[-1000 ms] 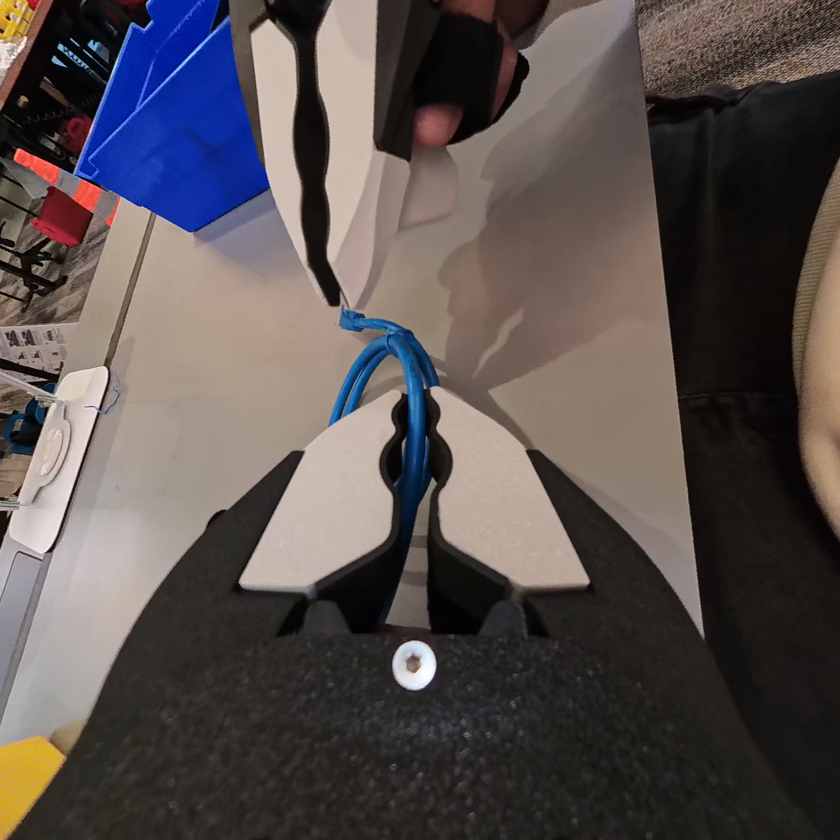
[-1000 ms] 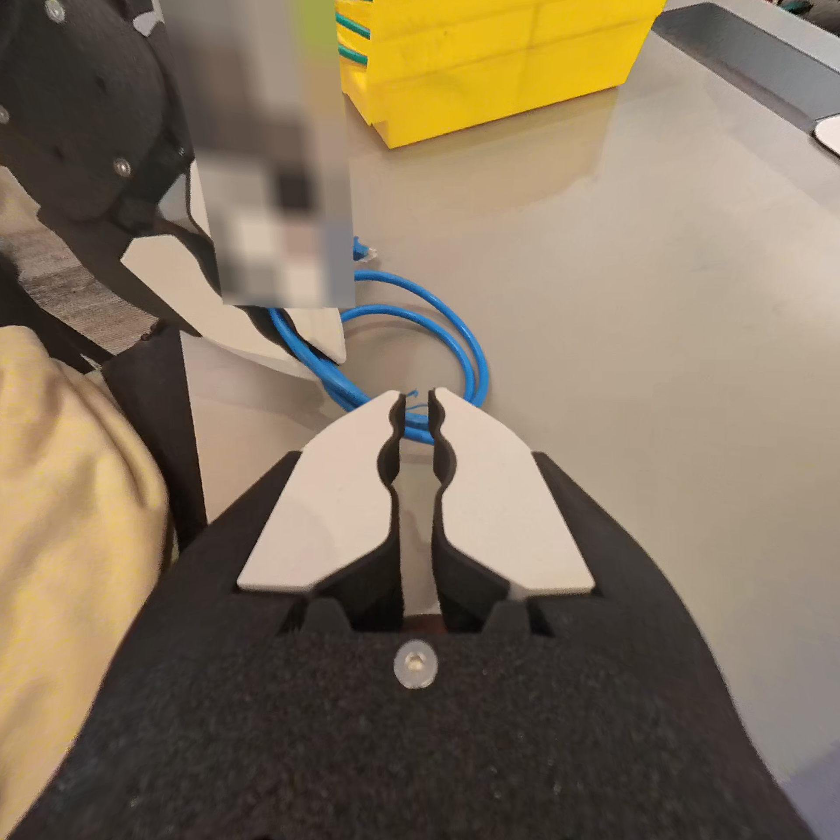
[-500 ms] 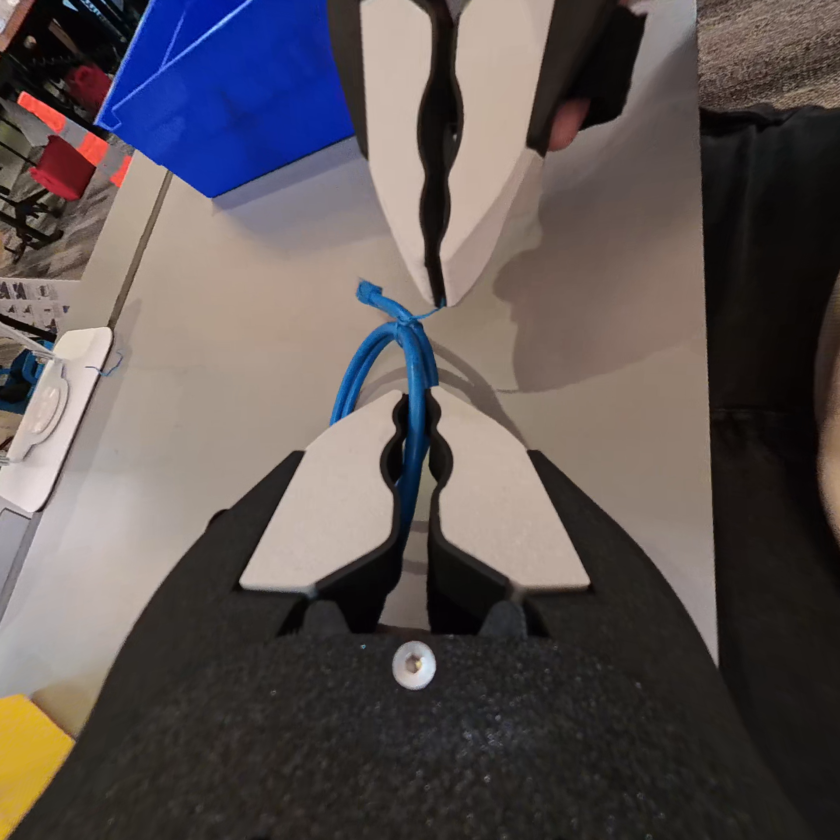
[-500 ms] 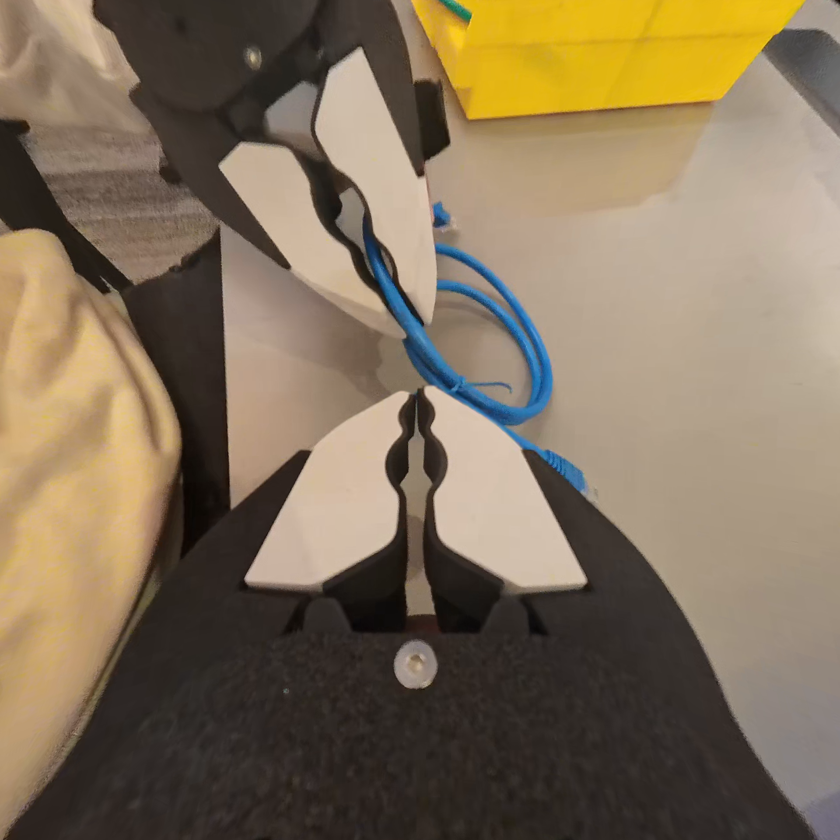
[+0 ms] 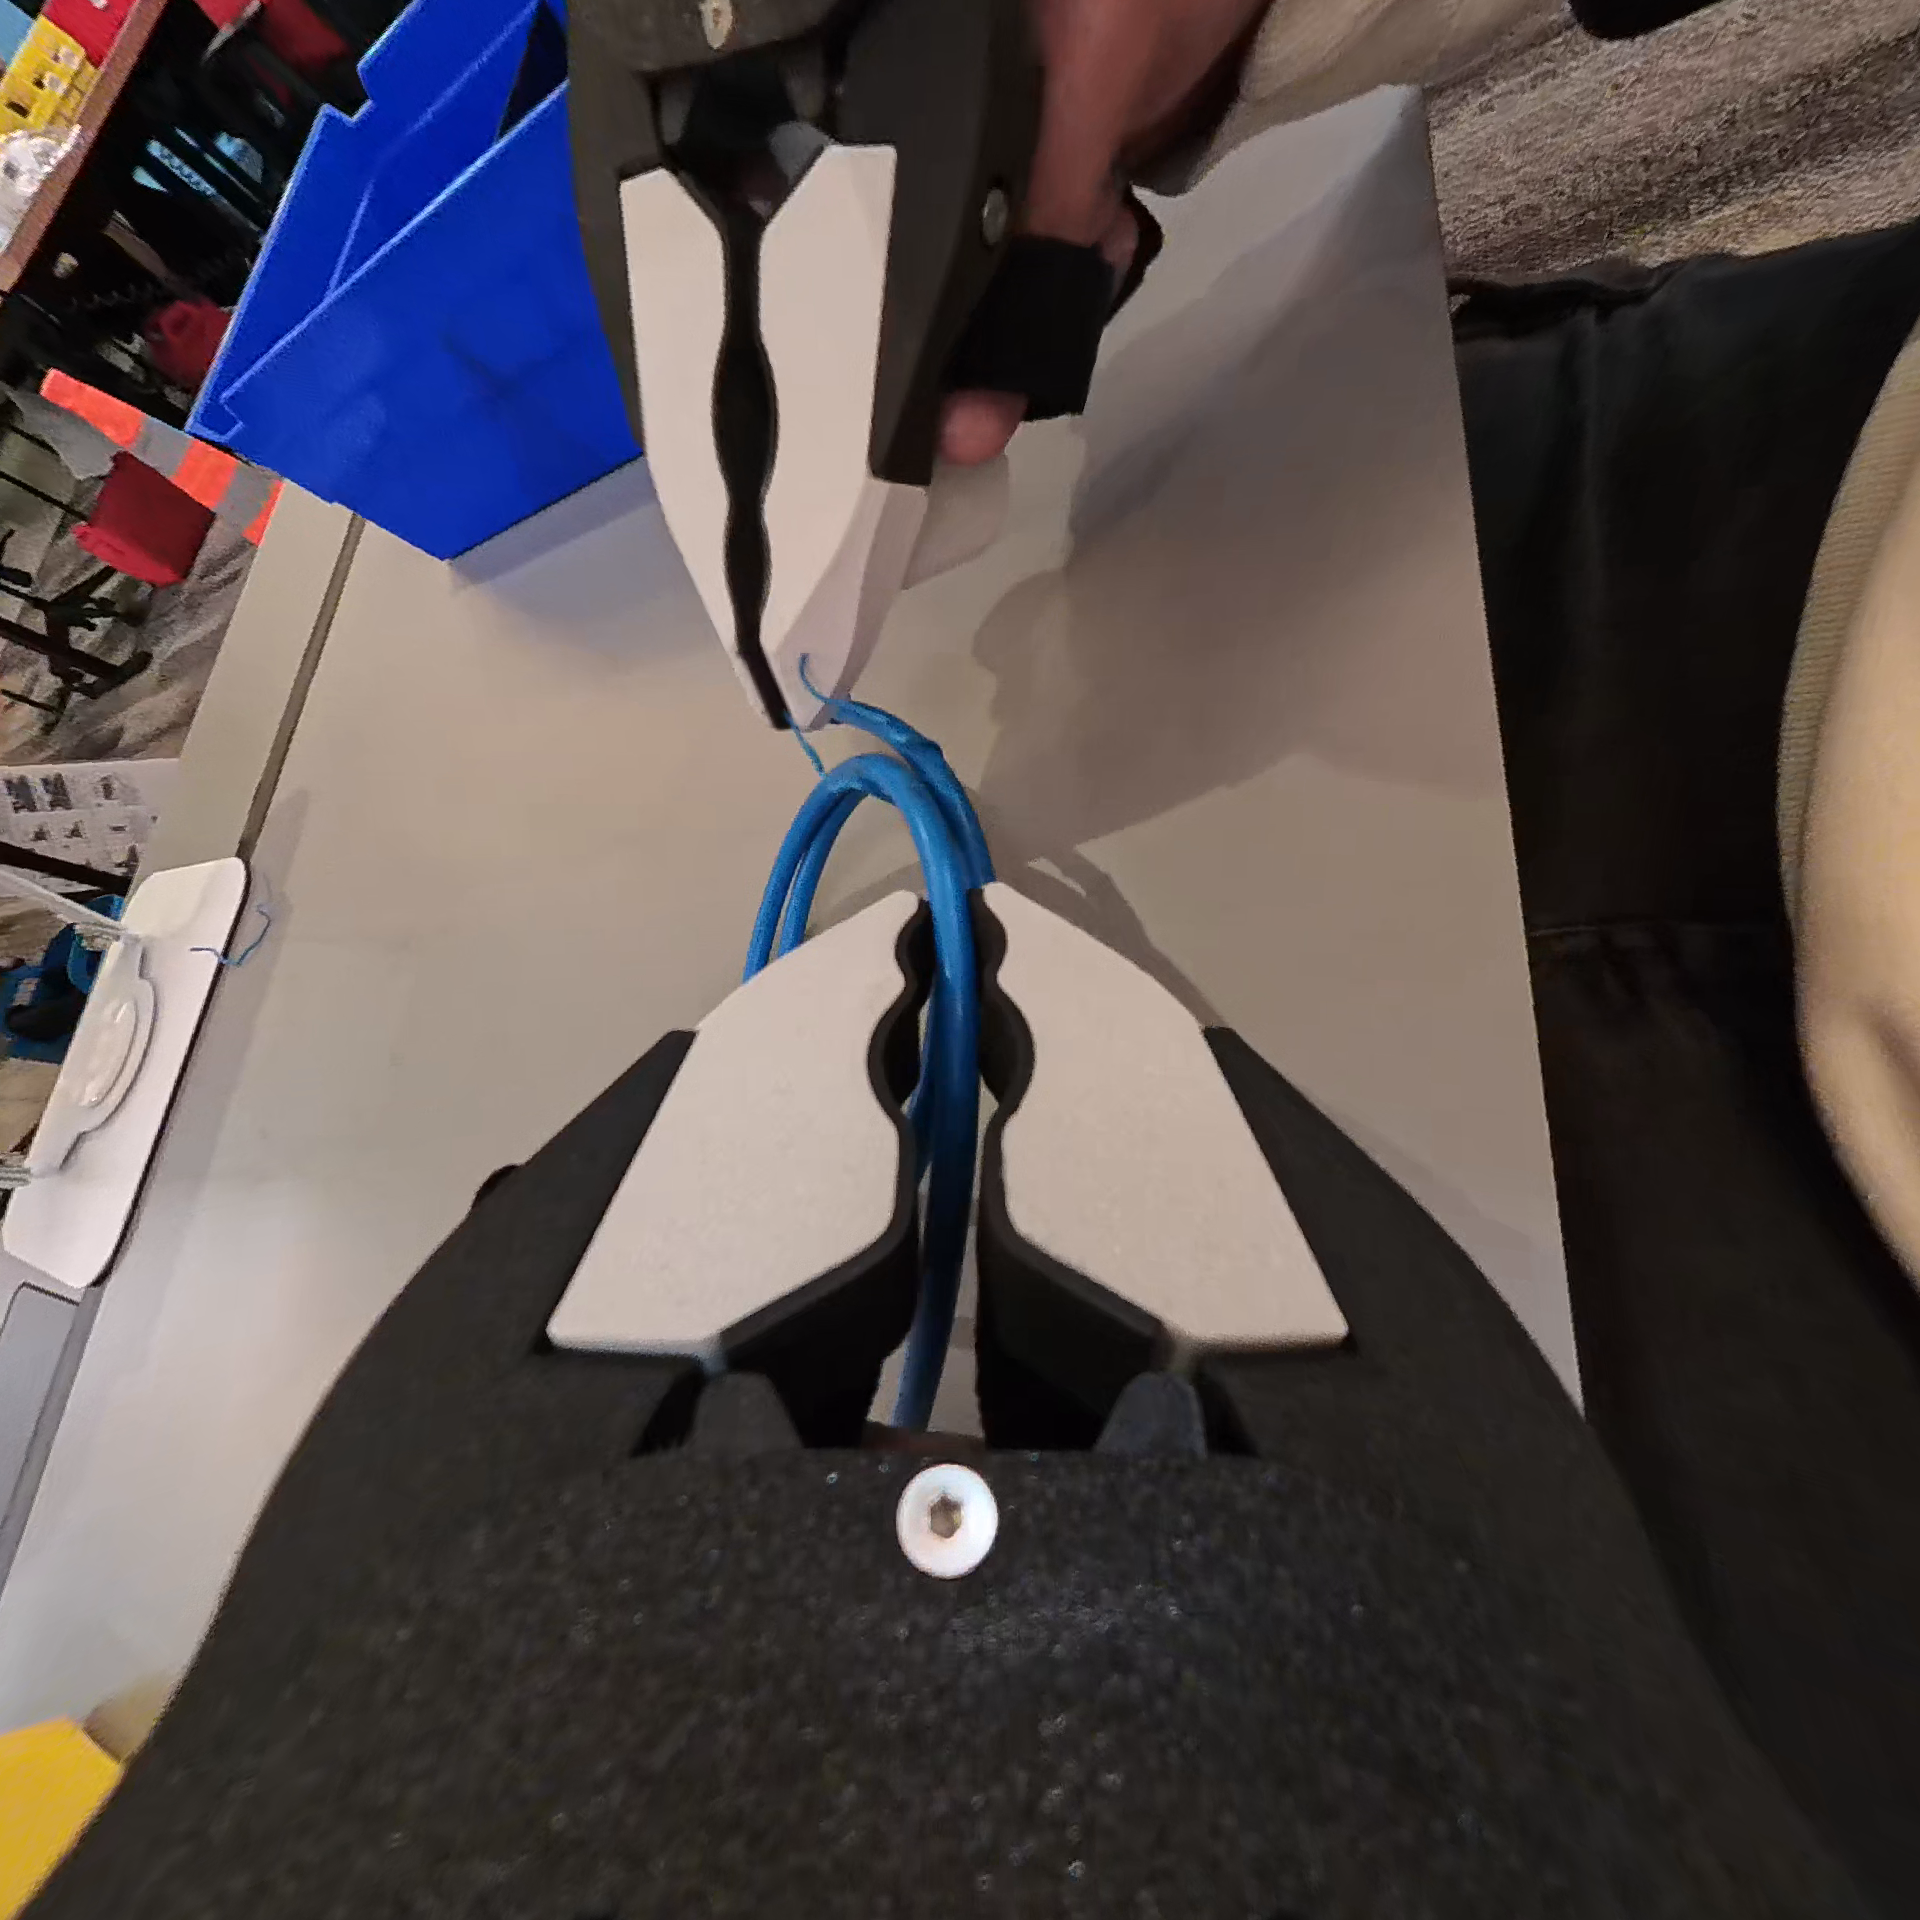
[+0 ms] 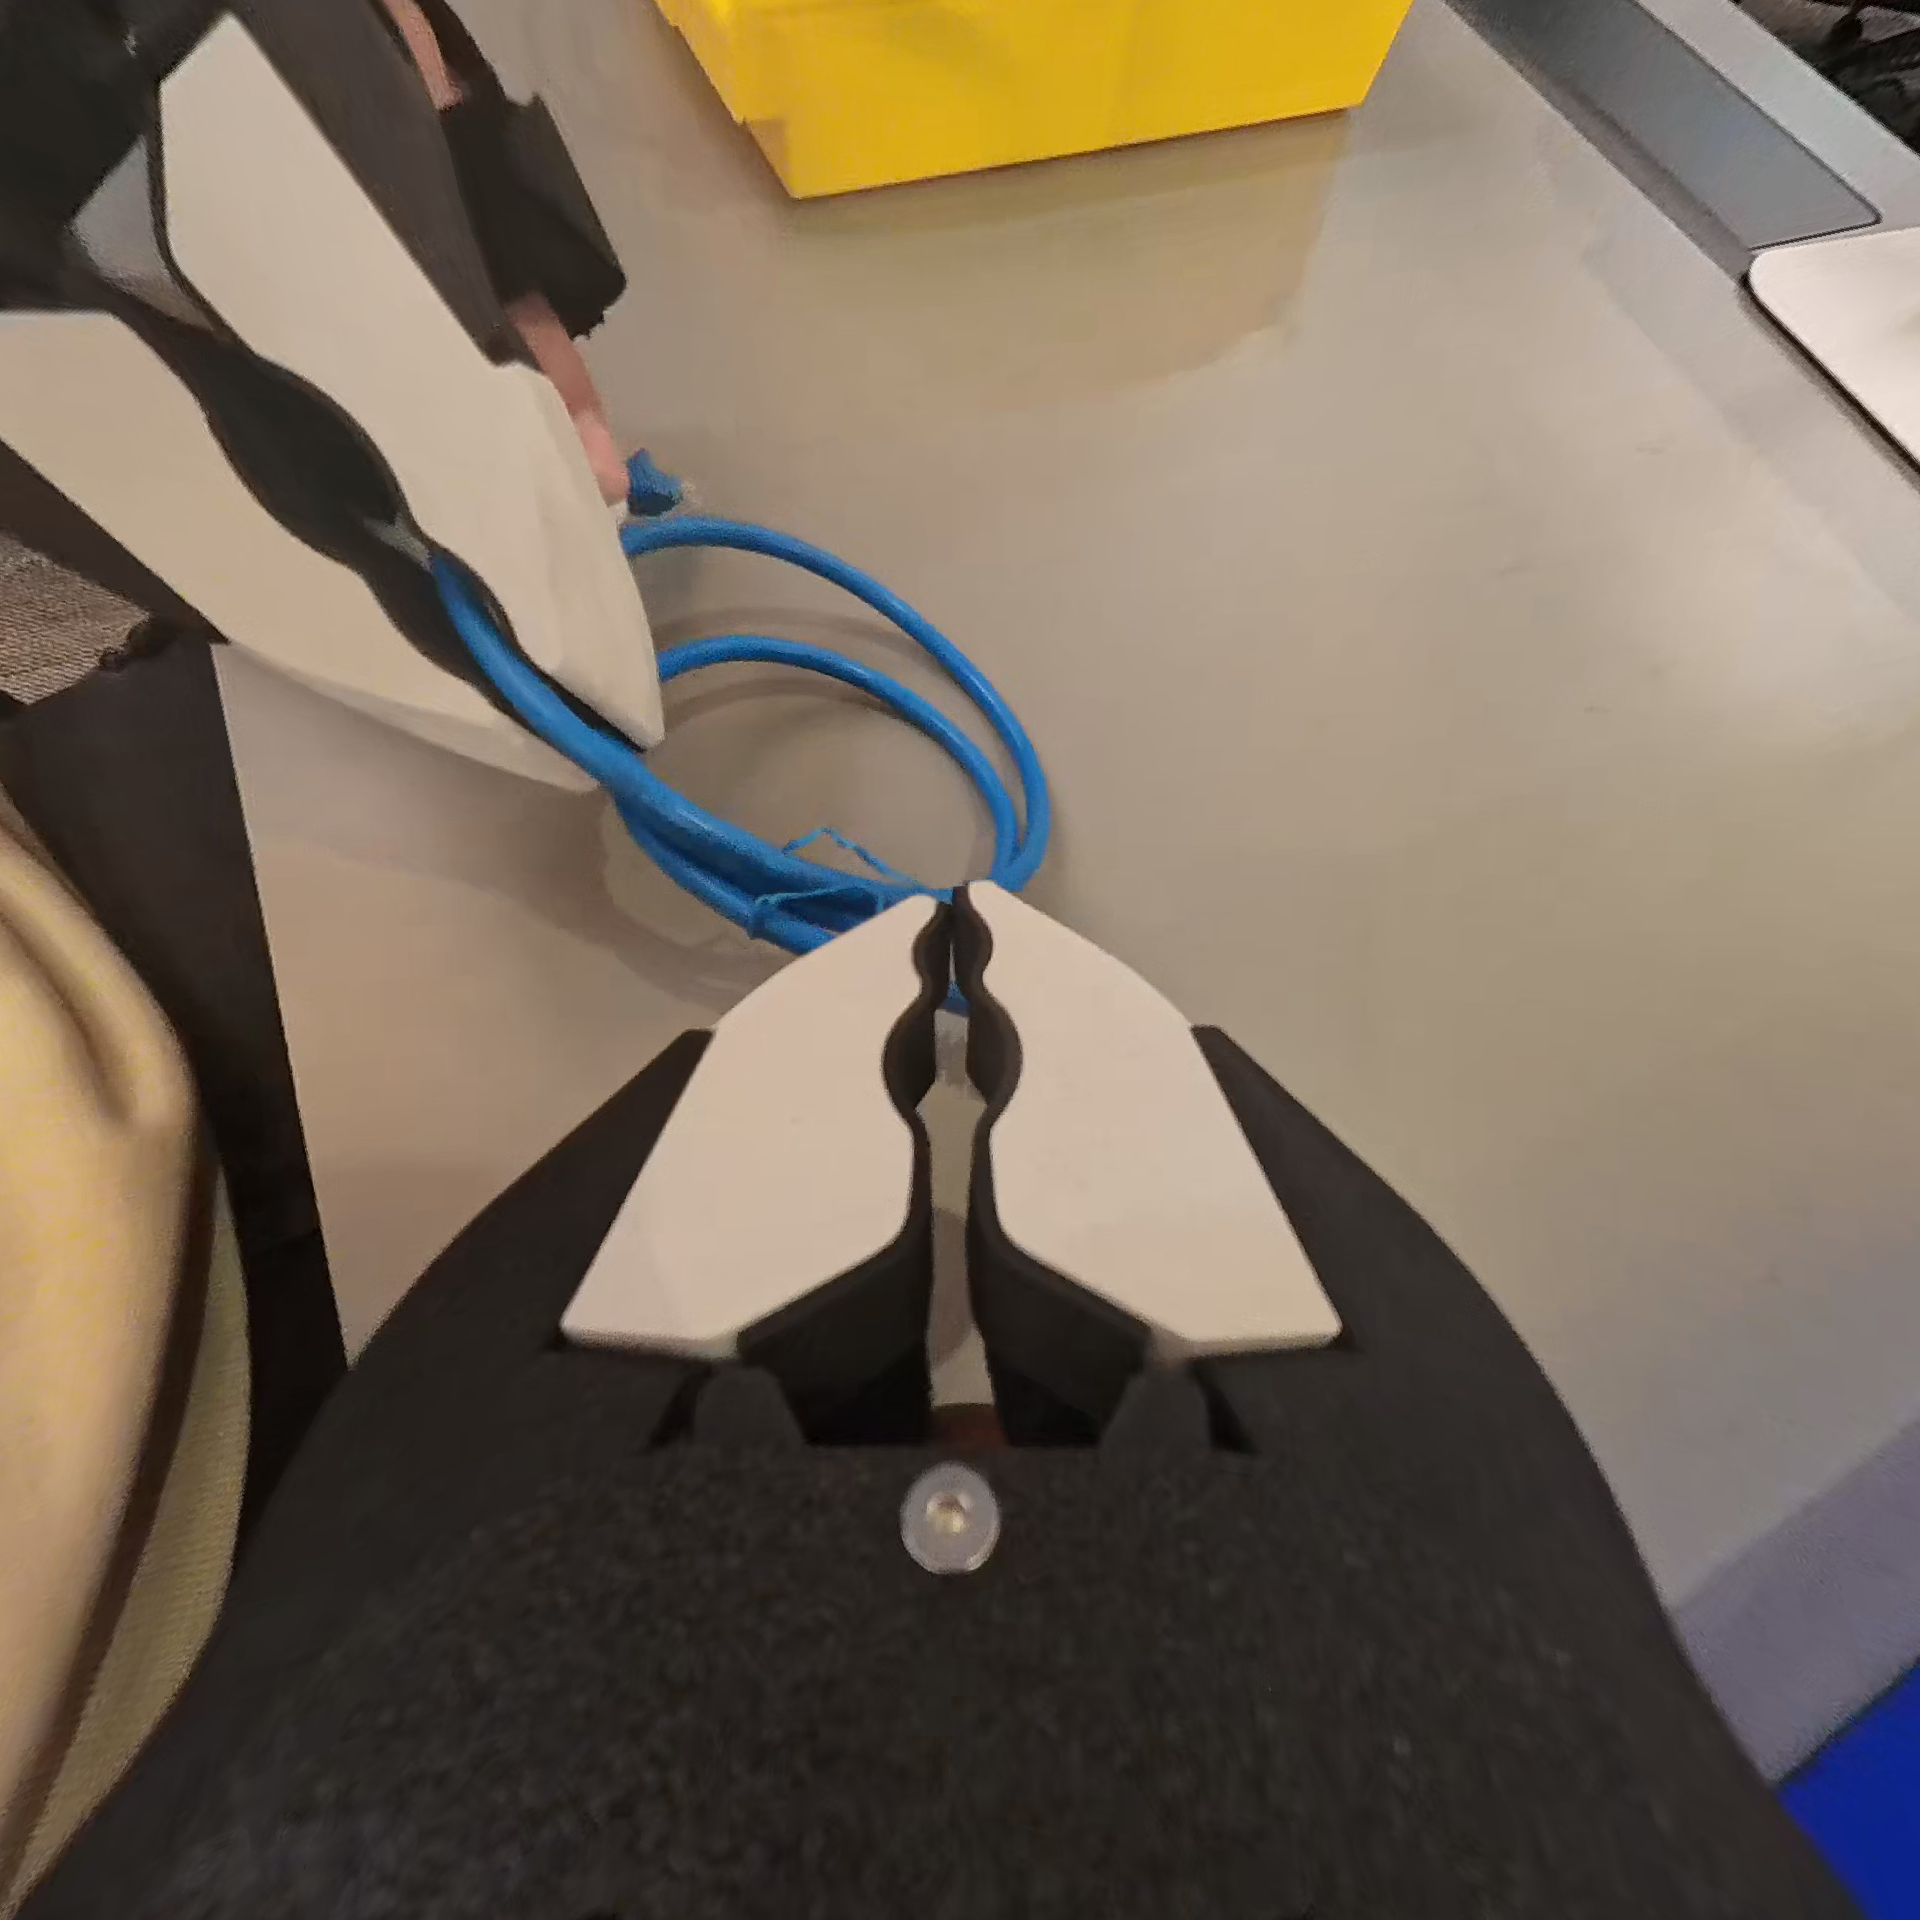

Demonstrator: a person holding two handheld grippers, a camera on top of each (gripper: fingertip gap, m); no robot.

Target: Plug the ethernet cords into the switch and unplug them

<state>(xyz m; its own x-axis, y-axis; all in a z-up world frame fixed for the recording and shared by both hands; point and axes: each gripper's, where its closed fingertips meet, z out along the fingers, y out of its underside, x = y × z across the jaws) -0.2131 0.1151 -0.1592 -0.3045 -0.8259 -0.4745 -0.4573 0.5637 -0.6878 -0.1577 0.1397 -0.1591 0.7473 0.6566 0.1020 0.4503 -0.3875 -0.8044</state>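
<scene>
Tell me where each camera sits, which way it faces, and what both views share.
Left wrist view: on the left gripper, facing along the grey table toward the blue bin; shows its fingers clamping the coiled blue ethernet cord, a hand, dark clothing.
Right wrist view: on the right gripper, facing the yellow bin; shows its closed fingers at the coil's thin tie, beige clothing.
Shared: the cord, the table, both grippers.

At the bottom of the frame the right gripper (image 6: 954, 906) pinches a thin blue tie (image 6: 831, 847) on the coiled blue cable (image 6: 935, 707). Upper left, the left gripper (image 6: 613, 753) clamps the coil. A yellow bin (image 6: 1039, 94) sits along the top.
</scene>
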